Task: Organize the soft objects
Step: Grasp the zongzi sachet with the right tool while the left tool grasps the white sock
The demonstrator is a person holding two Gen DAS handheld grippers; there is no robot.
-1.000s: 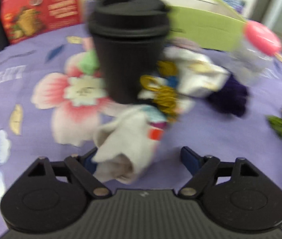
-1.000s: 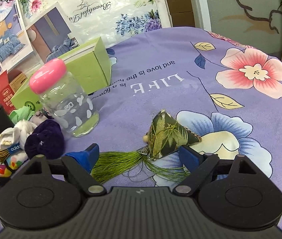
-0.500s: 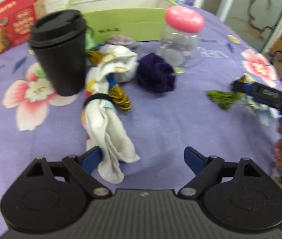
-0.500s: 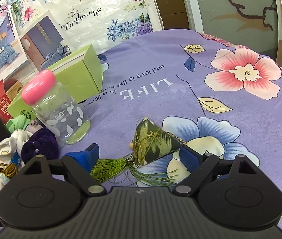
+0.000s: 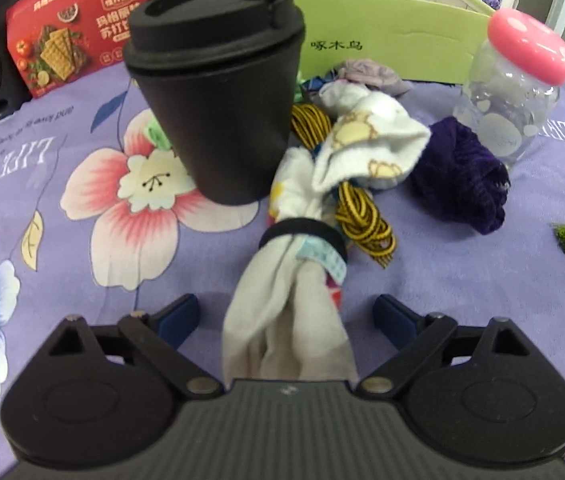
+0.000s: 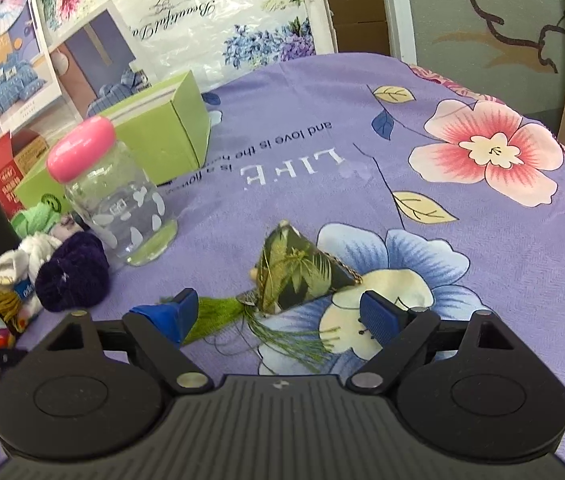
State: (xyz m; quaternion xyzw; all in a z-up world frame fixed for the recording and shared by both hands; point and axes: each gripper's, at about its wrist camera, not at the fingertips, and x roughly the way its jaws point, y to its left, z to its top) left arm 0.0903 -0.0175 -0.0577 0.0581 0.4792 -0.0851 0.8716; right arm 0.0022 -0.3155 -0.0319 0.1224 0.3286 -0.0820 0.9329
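Straddling the banded white sock bundle (image 5: pixel 288 312) on the purple floral cloth (image 5: pixel 82 280), the left gripper (image 5: pixel 287 316) is spread wide — best pinched below its black band (image 5: pixel 302 230); the right gripper (image 6: pixel 278 314) — also spread — flanks the tasselled green sachet (image 6: pixel 302 276).

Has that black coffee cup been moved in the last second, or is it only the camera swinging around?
Cannot tell for sure. The black cup stands on the same pink flower print, so the camera probably swung.

Sock bundle (image 5: pixel 298 280) lies before cup (image 5: pixel 218 92), jar (image 5: pixel 518 92) right.
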